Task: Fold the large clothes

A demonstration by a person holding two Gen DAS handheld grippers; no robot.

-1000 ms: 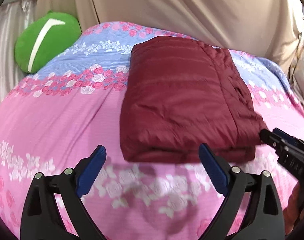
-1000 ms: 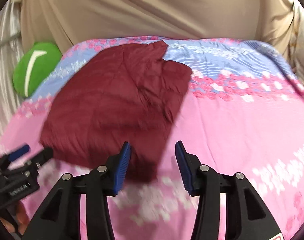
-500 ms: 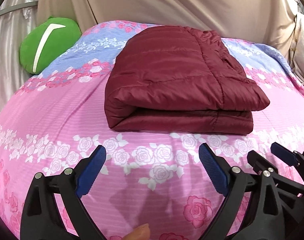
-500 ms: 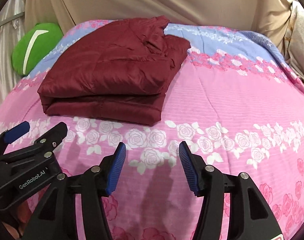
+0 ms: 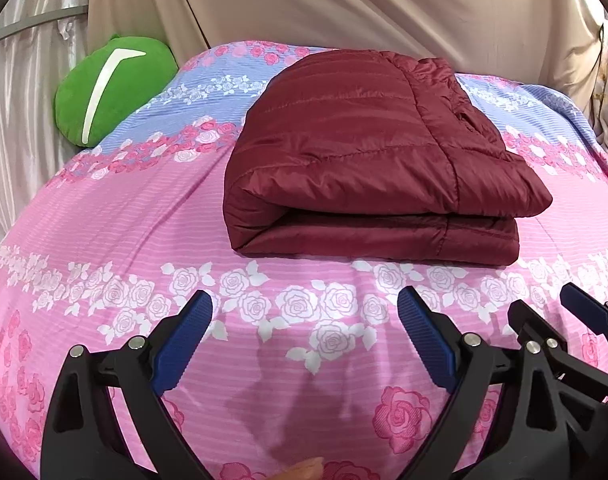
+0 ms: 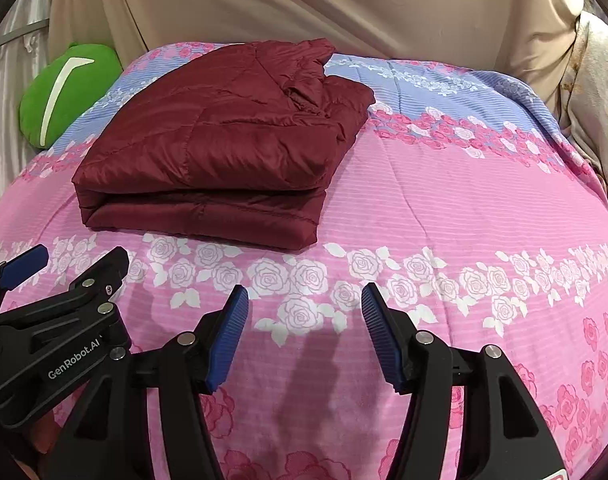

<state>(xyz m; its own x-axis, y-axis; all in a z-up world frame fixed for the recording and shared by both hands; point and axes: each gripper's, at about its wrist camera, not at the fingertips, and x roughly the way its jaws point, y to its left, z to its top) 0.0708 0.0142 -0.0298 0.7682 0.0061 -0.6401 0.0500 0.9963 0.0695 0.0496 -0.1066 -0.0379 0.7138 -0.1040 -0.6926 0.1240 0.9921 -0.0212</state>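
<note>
Flanking folded maroon jacket (image 5: pixel 367 152) on floral bedspread (image 5: pixel 116 216): green cushion (image 5: pixel 108 88).

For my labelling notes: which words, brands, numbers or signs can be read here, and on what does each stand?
"GenRobot.AI": white print on the black body of the left gripper, in the right wrist view.
A white curved stripe on the green cushion: a mark, no letters.
The jacket shows no text.

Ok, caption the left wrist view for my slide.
Open left gripper hovers over the bedspread before the folded maroon jacket, right gripper alongside.
</note>
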